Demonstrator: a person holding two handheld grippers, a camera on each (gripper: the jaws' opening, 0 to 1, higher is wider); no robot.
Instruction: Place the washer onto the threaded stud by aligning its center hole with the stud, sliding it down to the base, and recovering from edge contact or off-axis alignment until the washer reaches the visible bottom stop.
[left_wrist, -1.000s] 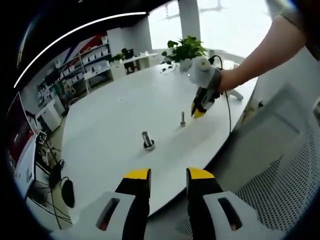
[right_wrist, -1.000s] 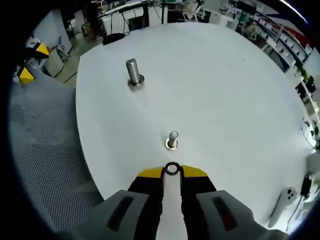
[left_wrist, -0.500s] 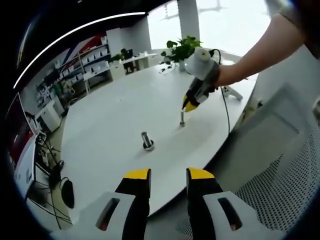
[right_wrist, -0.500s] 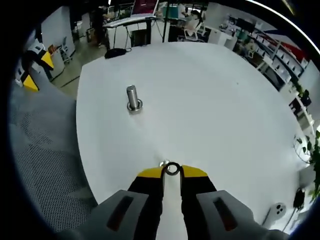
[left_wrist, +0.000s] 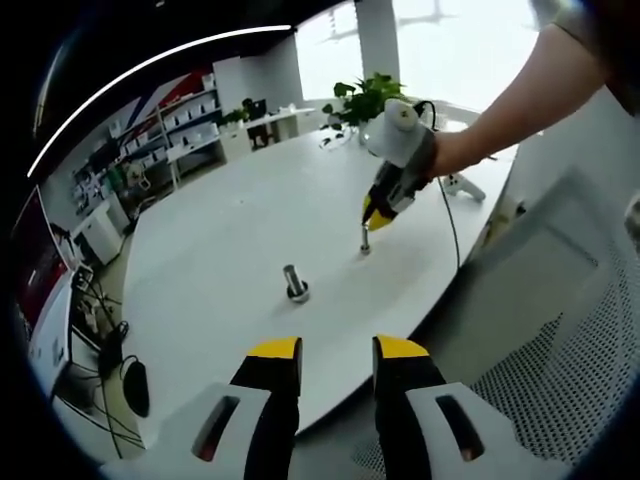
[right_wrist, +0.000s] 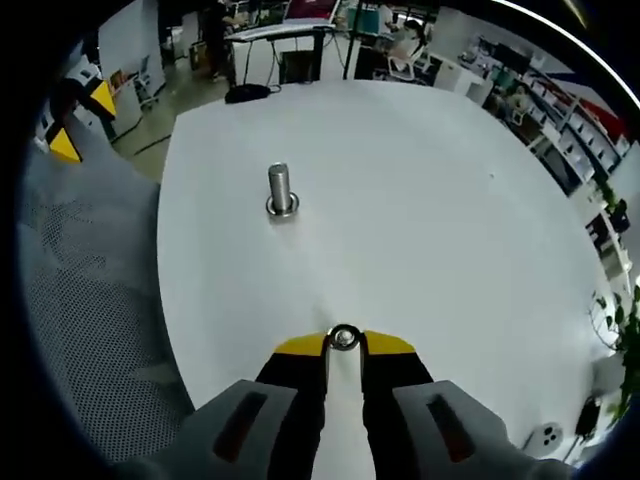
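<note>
The right gripper (right_wrist: 343, 341) is pinching the washer (right_wrist: 343, 337) between its yellow tips, hovering right over the threaded stud (left_wrist: 365, 240). The left gripper (left_wrist: 337, 348) is hanging off the white table (left_wrist: 230, 230) with jaws parted, holding nothing; a second, thicker stud (right_wrist: 280, 190) is standing at 11 o'clock from the washer.

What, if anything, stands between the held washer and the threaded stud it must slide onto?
Nothing visible does. The right gripper holds the washer directly over the near stud, with bare white table around it. The other stud stands well off to the side.
</note>
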